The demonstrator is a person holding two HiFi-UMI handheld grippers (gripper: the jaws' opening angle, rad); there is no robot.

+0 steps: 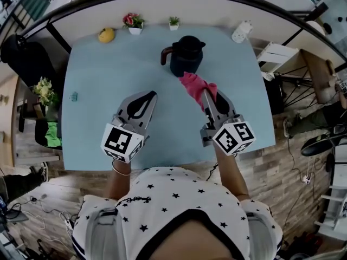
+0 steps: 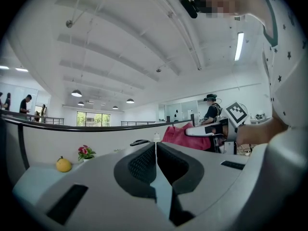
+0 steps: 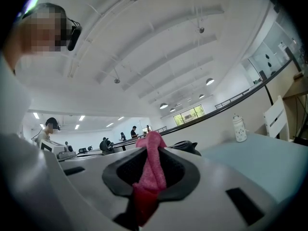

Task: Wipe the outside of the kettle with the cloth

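Step in hand: I judge this the approach; the cloth is gripped and carried toward the kettle, and wiping is not yet under way.
Kettle (image 1: 184,56): dark, lidded, upright on the pale blue table (image 1: 103,107) at the table's 12 o'clock side; brown handle points to its 9 o'clock.
Cloth (image 1: 195,86): pink, bunched, at the kettle's 6 o'clock; its far end lies at the kettle's base, and I cannot tell whether it touches.
Right gripper (image 1: 207,95): jaws clamped on the cloth, which stands up between the pads in the right gripper view and hangs out below them.
Left gripper (image 1: 151,95): jaws closed together with nothing between them; it hovers at the kettle's 7 o'clock, apart from it.
Bystanders on the table: yellow fruit (image 1: 106,34) at 11 o'clock, potted flowers (image 1: 133,23) and small green plant (image 1: 173,22) near 12, white bottle (image 1: 242,31) at 1 o'clock.
Next move calls for: in my judgement, lifting the cloth onto the kettle's near wall and sweeping around it; the left gripper may need to steady the handle so the kettle does not slide.
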